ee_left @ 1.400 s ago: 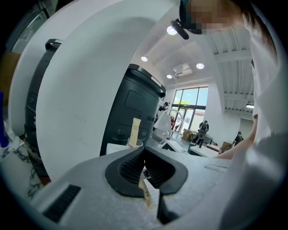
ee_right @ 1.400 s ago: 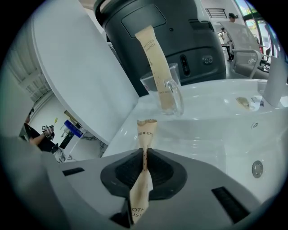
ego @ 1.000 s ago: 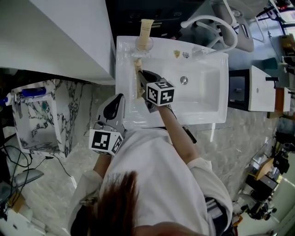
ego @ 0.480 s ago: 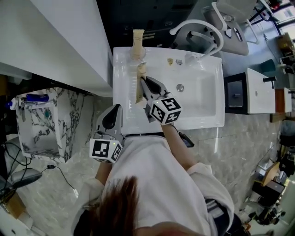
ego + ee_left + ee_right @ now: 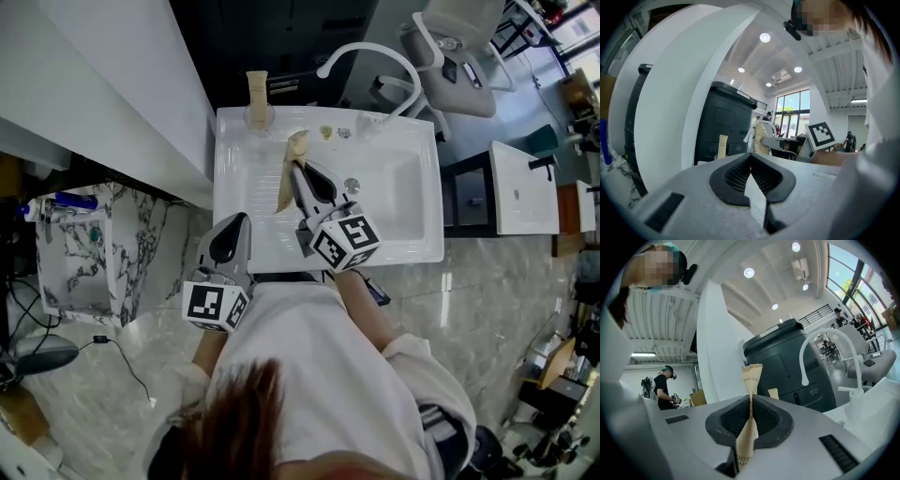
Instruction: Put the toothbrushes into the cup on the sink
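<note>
My right gripper (image 5: 298, 171) is shut on a tan paper-wrapped toothbrush (image 5: 287, 180) and holds it in the air over the left part of the white sink (image 5: 398, 211). In the right gripper view the wrapper (image 5: 752, 376) stands upright, pinched between the pads. A clear cup (image 5: 256, 116) stands on the sink's back left corner with another tan wrapped toothbrush (image 5: 255, 86) upright in it. That one also shows in the left gripper view (image 5: 722, 146). My left gripper (image 5: 237, 223) hovers at the sink's front left edge, shut, with nothing in it.
A curved white faucet (image 5: 370, 54) arches over the sink's back rim, with small fittings beside it. The drain (image 5: 352, 185) lies mid-basin. A white wall panel (image 5: 112, 84) borders the sink on the left. A marble-patterned stand (image 5: 70, 234) is further left, a chair (image 5: 455, 61) behind.
My right gripper has lifted the wrapped toothbrush up off the sink's left rim and levelled out. My left gripper has shifted a little up along the sink's front edge.
</note>
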Motion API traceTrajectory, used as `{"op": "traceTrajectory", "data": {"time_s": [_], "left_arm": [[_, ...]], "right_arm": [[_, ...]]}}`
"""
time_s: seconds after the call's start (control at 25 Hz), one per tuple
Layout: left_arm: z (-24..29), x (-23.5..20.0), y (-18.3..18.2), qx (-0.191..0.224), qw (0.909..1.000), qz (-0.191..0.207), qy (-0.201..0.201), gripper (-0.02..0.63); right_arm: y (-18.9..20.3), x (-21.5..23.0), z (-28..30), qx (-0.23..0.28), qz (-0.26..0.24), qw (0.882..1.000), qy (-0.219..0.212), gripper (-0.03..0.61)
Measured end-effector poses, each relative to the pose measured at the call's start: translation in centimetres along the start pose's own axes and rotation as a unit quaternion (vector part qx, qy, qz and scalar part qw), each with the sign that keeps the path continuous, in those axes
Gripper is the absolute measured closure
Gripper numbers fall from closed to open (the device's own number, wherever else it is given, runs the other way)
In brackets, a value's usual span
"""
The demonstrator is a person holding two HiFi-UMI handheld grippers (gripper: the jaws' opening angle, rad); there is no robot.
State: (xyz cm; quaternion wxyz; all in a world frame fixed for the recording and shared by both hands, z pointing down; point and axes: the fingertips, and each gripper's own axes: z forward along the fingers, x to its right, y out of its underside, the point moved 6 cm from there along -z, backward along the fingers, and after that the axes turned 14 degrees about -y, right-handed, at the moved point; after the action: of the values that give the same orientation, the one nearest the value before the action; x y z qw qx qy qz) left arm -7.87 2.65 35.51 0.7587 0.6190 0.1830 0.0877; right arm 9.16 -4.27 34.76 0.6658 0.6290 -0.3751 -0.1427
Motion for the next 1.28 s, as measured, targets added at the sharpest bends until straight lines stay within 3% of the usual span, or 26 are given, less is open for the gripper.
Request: {"op": "traceTrajectory", "data": {"time_s": [0.28, 0.72, 1.28], "left_arm": [[0.1, 3.0, -0.4, 0.019, 0.9997, 0.011, 0.007, 0.598], [0.9, 3.9, -1.7, 0.045, 0.9989, 0.015, 0.001, 0.598], [0.9, 4.1, -2.1, 0.054, 0.9983, 0.018, -0.010, 0.598]], "right_arm": [[-4.8, -0.1, -5.1, 0.053, -0.043, 0.998, -0.004, 0.554], [-8.7, -0.3, -11.4, 0.116, -0.066, 0.991, 0.020, 0.554], [-8.6, 0.1, -17.1, 0.138, -0.090, 0.984, 0.065, 0.554]]}}
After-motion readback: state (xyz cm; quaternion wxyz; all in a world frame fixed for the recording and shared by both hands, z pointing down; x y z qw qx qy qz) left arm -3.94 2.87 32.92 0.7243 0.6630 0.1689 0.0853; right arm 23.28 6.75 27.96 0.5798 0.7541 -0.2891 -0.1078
